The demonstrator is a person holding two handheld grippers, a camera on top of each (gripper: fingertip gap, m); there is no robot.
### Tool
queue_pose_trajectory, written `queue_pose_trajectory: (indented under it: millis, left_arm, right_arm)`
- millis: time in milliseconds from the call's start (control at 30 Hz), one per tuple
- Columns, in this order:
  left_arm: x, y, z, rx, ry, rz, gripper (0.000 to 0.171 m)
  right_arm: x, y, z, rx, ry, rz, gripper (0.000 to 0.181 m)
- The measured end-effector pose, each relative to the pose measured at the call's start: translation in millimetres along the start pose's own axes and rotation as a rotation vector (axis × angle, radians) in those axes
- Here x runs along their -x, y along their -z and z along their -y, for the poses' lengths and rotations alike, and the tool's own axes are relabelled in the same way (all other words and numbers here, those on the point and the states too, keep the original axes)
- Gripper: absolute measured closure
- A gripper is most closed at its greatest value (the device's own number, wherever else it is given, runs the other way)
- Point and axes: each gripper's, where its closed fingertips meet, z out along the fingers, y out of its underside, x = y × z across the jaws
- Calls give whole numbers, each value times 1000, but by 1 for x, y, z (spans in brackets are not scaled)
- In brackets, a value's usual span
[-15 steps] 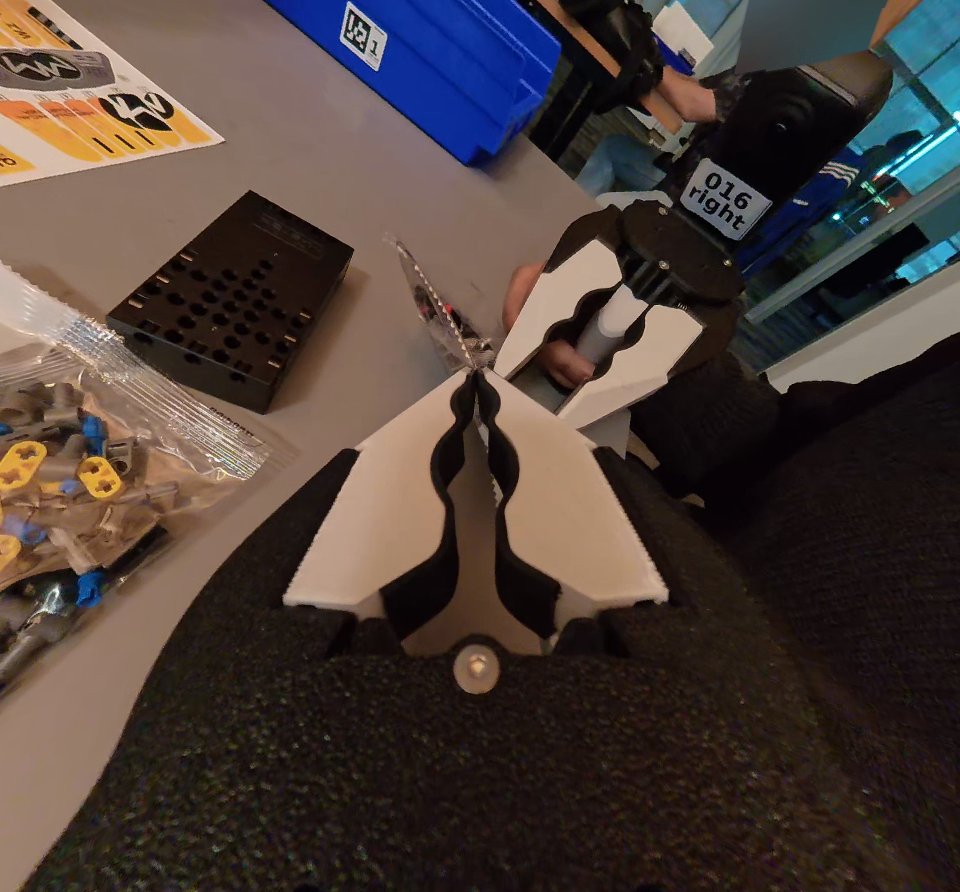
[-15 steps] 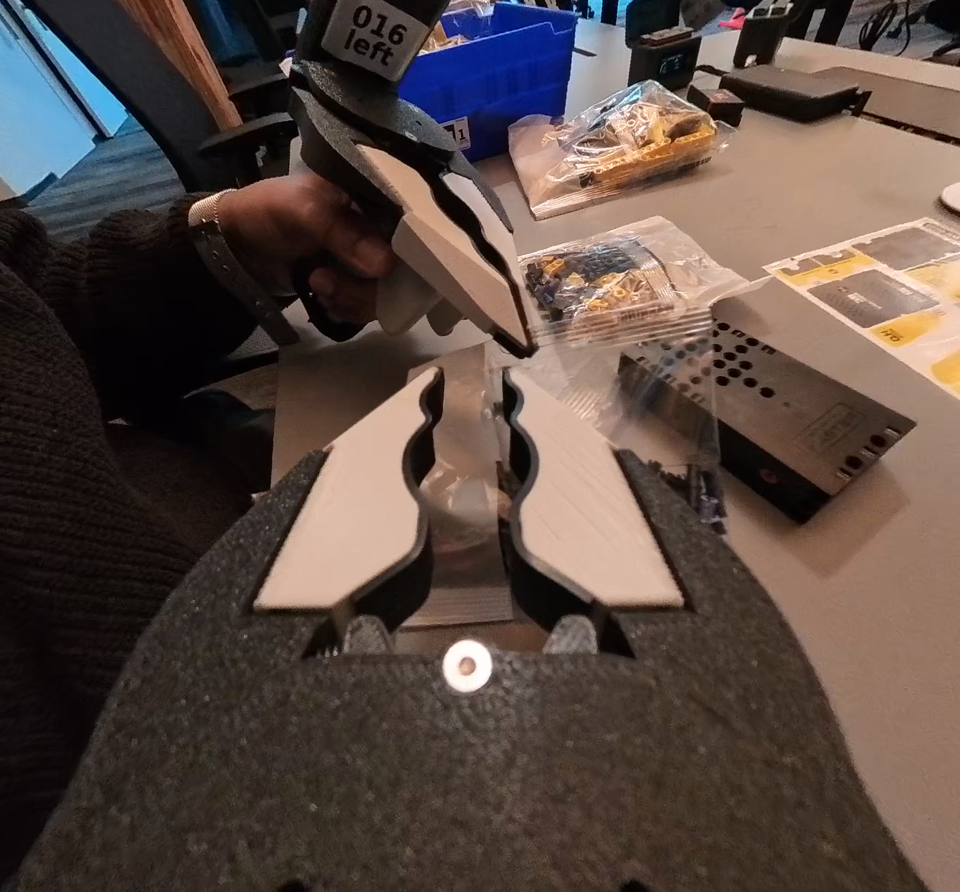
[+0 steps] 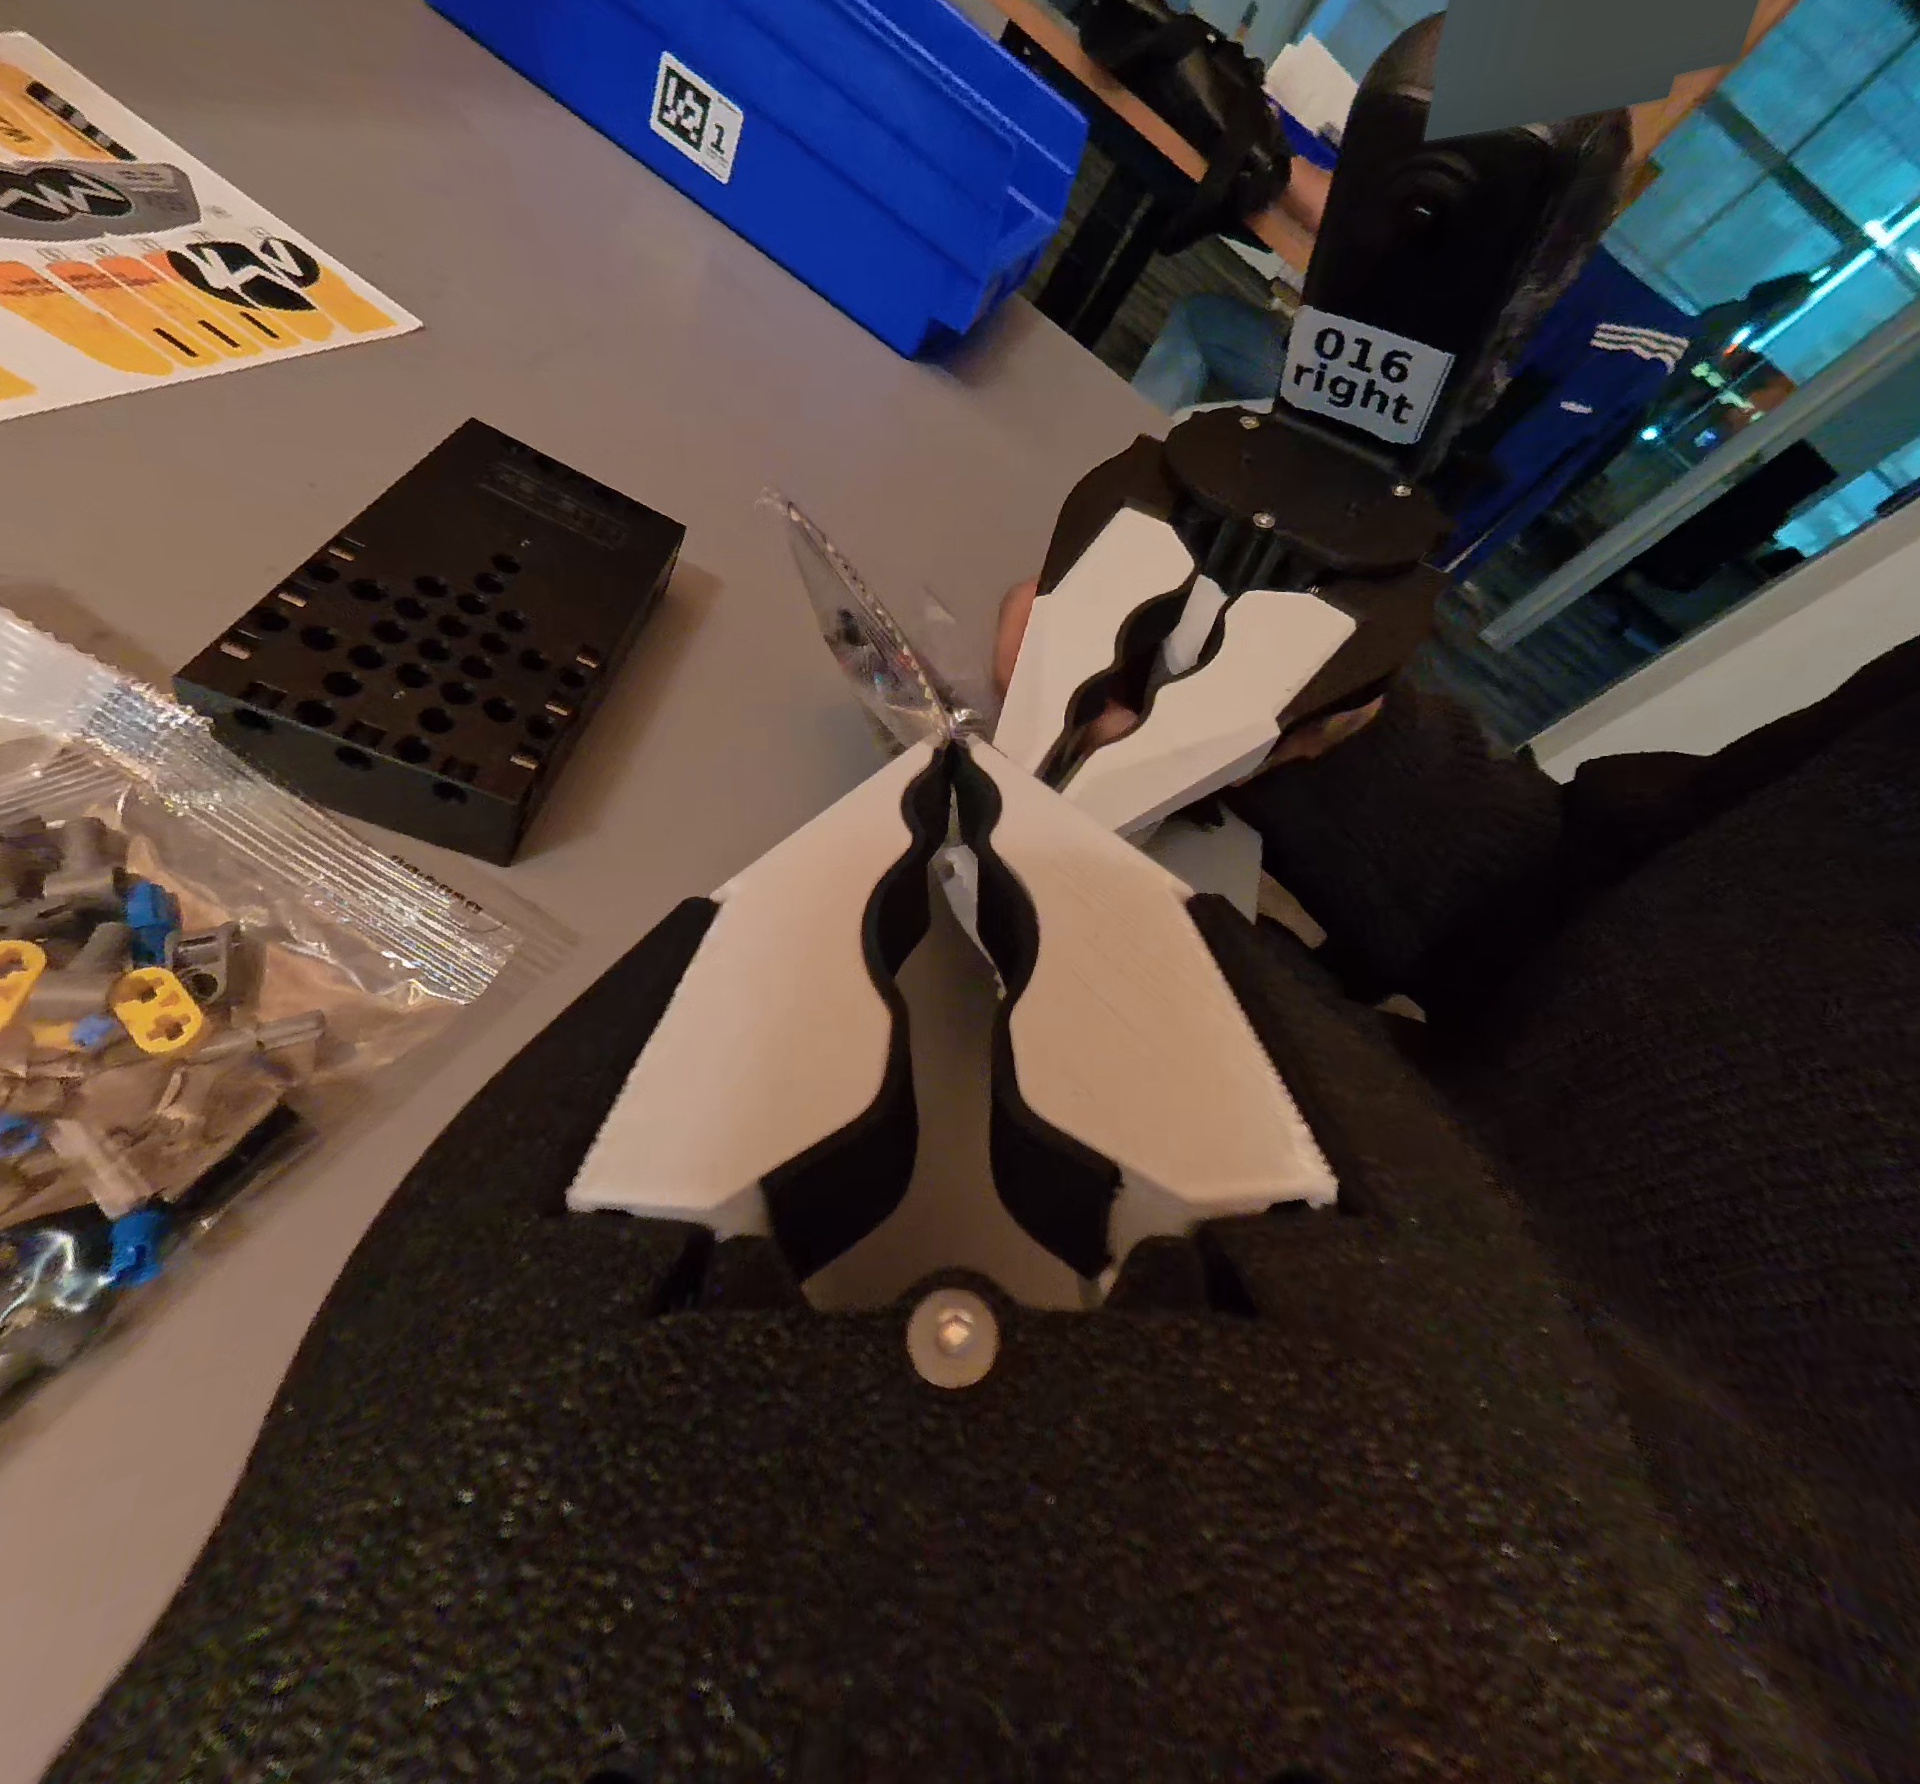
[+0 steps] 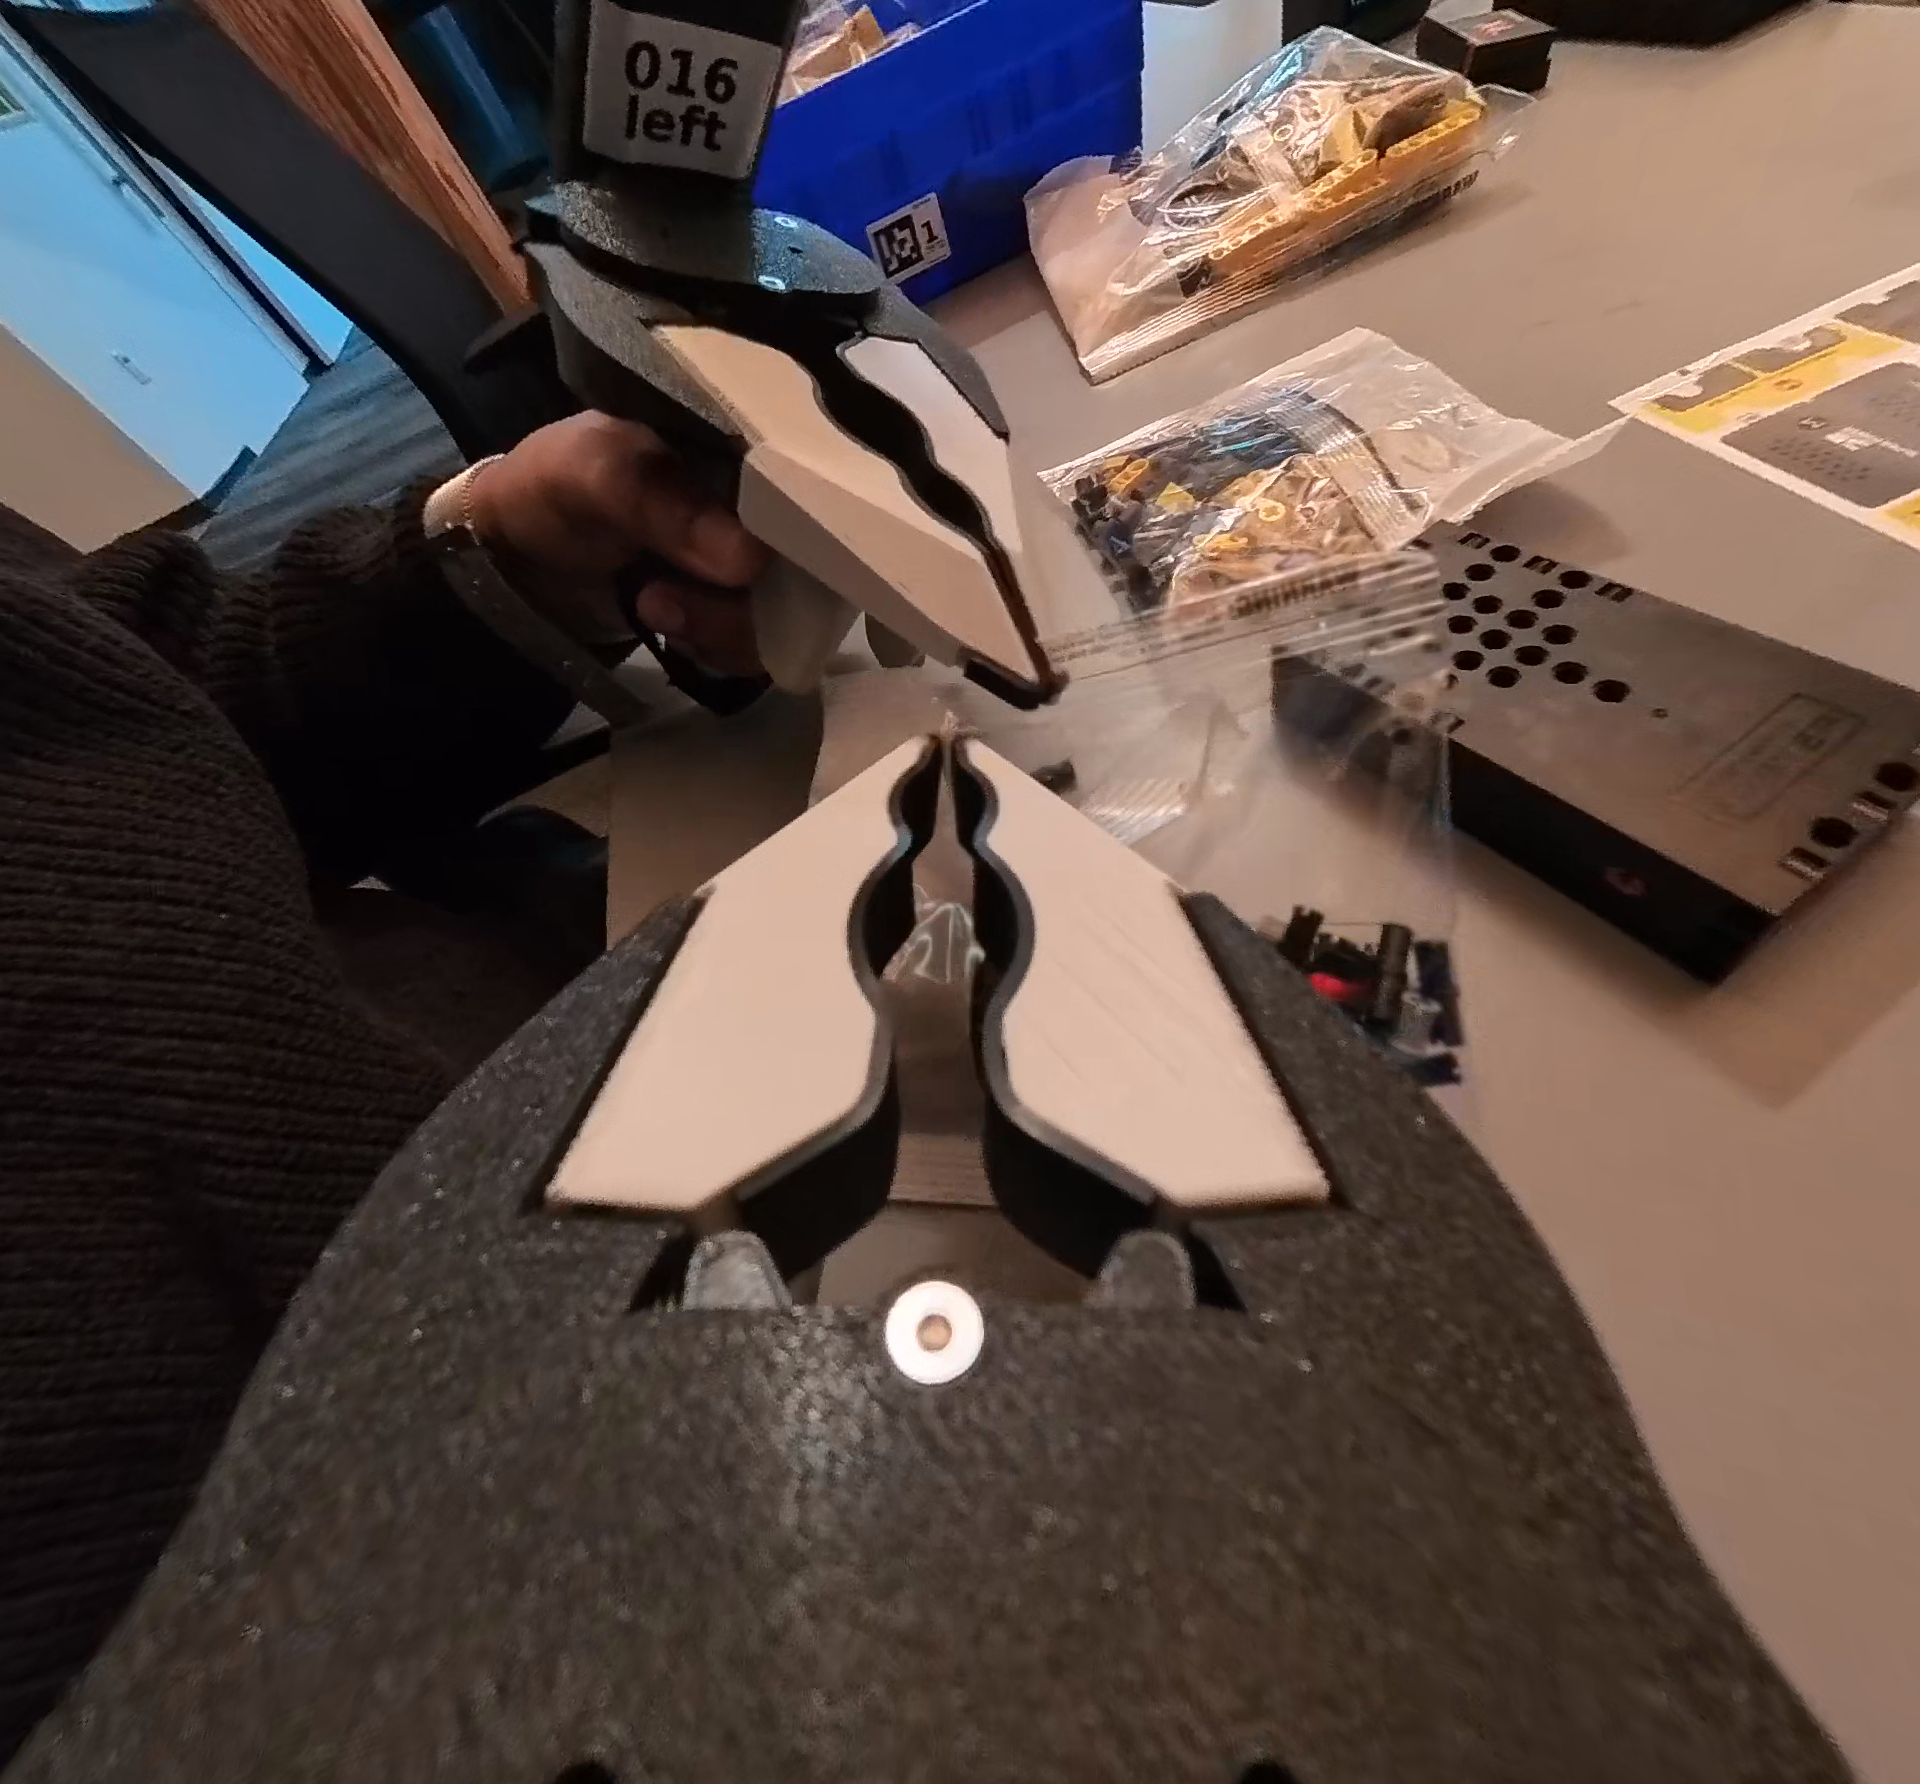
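Note:
A small clear plastic bag [image 3: 862, 633] with a few dark, red and blue small parts [image 4: 1371, 986] at its bottom hangs just above the grey table [image 3: 582, 363]. My left gripper [image 3: 951, 747] is shut on the bag's top edge. My right gripper [image 4: 945, 742] is shut on the same edge right beside it, and the plastic shows between its fingers. In the right wrist view the left gripper [image 4: 1023, 685] comes in from the upper left, held by a hand. In the left wrist view the right gripper [image 3: 1044, 773] points in from the upper right.
A black perforated box [image 3: 436, 633] lies behind the bag. A bag of grey, blue and yellow parts [image 3: 156, 986] lies left of it, and a bag of yellow parts [image 4: 1278, 176] farther off. A blue bin [image 3: 748, 82] and a printed sheet [image 3: 125, 280] sit at the back. Left and right tips are no more than a few centimetres apart.
My right gripper was open around the bag's edge and has now shut on it. My left gripper keeps its hold and has barely moved.

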Motion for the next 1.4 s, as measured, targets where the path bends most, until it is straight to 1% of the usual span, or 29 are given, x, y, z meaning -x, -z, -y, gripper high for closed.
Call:
queue_pose_trajectory:
  millis: [100, 233, 367, 567, 733, 967, 1100, 1267, 1400]
  left_arm:
    - [5, -2, -1, 6, -23, 47, 171]
    - [13, -2, -3, 16, -39, 106, 171]
    - [17, -3, -5, 25, -14, 102, 171]
    - [20, -4, -2, 26, -94, 181, 171]
    - [26, -7, -6, 44, -132, 232, 171]
    - [27, -8, -5, 48, -198, 284, 171]
    - [25, -9, -3, 41, -245, 306, 171]
    - [26, -12, -7, 69, -268, 327, 171]
    - [25, -13, -8, 72, -298, 343, 171]
  right_arm:
    - [-2, 0, 0, 1, 24, -31, 181]
    - [-7, -4, -1, 21, 118, -118, 181]
    - [-10, -6, -4, 48, 188, -177, 181]
    - [-12, -6, -1, 36, 266, -223, 181]
    - [-17, -9, -5, 83, 386, -303, 181]
    - [-17, -9, -5, 86, 467, -326, 181]
    - [-15, -7, -3, 63, 497, -320, 181]
    - [-14, -8, -7, 90, 558, -324, 181]
    - [-12, -7, -7, 85, 587, -324, 181]
